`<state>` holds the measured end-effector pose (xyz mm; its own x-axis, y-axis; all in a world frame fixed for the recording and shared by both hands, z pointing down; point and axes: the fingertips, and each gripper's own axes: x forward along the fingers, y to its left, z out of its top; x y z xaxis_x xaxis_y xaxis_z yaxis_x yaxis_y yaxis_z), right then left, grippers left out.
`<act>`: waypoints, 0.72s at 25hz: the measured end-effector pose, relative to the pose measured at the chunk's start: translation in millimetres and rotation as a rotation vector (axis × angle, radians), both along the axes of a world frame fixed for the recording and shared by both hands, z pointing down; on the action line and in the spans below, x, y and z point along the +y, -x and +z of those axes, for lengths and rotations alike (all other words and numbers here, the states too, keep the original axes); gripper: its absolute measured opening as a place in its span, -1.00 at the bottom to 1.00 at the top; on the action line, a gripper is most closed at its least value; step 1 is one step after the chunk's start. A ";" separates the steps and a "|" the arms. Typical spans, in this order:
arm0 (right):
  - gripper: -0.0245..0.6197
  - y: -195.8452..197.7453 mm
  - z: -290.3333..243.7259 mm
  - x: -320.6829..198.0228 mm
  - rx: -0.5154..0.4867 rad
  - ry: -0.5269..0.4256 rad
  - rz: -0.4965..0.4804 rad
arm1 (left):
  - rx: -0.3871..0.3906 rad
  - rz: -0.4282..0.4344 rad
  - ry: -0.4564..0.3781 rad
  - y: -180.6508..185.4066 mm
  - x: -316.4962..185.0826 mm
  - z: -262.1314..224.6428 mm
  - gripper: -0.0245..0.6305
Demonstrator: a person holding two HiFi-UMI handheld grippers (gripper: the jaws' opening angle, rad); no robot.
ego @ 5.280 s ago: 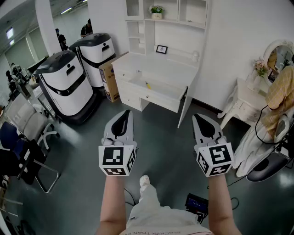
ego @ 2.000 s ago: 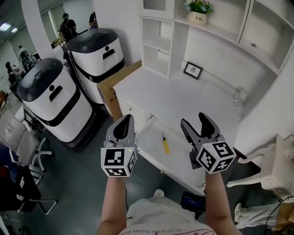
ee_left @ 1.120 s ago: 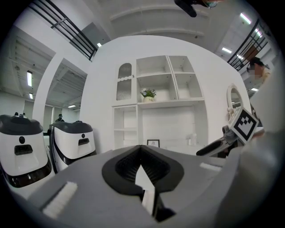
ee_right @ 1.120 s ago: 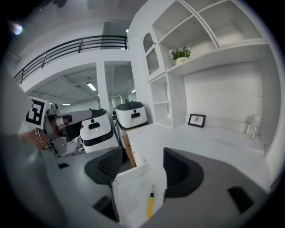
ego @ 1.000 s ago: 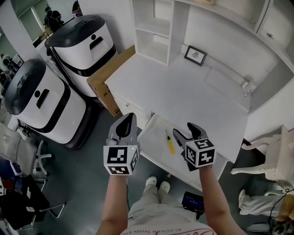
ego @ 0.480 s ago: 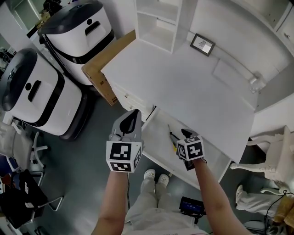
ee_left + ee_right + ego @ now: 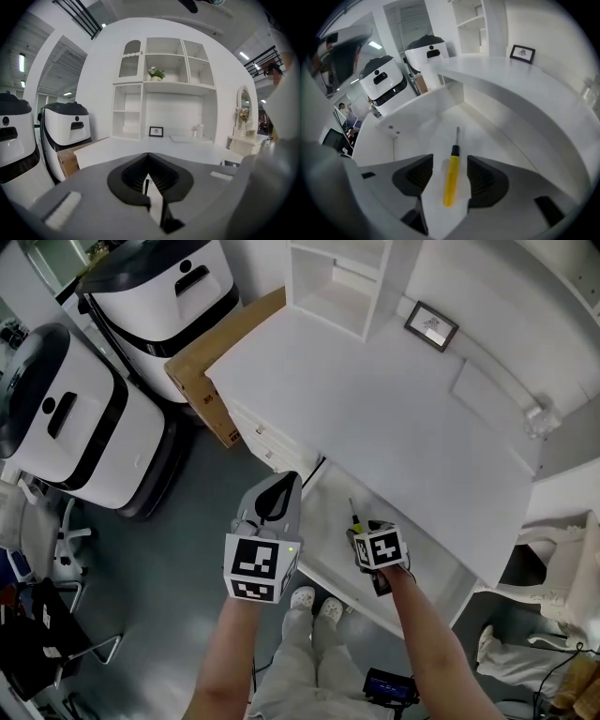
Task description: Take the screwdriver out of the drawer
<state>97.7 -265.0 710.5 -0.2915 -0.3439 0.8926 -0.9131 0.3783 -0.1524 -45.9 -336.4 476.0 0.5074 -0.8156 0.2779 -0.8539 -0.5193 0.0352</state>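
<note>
Our right gripper (image 7: 450, 160) points steeply down into the open drawer (image 7: 485, 140). Its jaws stand apart and have just been closing. The screwdriver (image 7: 451, 178) lies flat on the drawer floor right between them. Its yellow handle sits in the gap and its metal shaft points away from the gripper, toward the far end of the drawer. We see a strip of bare floor on each side of the handle, so the pads are not pressing on it and the gripper grasps nothing yet.

Our left gripper (image 7: 148, 159) is clenched with its jaws closed together and nothing between them. It hangs off to the left of the right gripper, outside the drawer and over the grey floor (image 7: 187, 549). It points roughly level toward the white desk (image 7: 394, 418). Straight ahead of it, past the desk top, a small picture frame (image 7: 156, 131) stands against the back wall. Farther to its left we see a cardboard box (image 7: 211, 352).
</note>
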 end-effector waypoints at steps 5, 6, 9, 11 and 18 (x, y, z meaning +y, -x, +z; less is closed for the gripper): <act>-0.20 2.0 23.3 4.0 0.040 0.048 -0.007 | 0.001 0.008 0.016 -1.3 -0.9 16.0 -0.91; -0.21 1.6 27.1 5.0 0.051 0.054 -0.007 | -0.001 0.011 0.018 -1.5 -0.7 18.2 -0.91; -0.29 -3.1 34.9 5.9 0.092 0.057 0.019 | -0.007 0.016 0.024 0.1 0.3 22.3 -0.91; -0.36 -4.6 35.4 3.5 0.106 0.047 0.031 | -0.008 0.013 0.023 3.4 -0.1 21.9 -0.91; -0.67 -4.2 33.2 6.0 0.145 0.063 -0.005 | -0.016 0.015 0.010 12.3 0.0 11.9 -0.91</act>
<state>101.9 -259.0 743.7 -0.1592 -0.2844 0.9454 -0.9252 0.3770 -0.0423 -58.1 -336.4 487.9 0.5152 -0.8051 0.2941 -0.8464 -0.5320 0.0264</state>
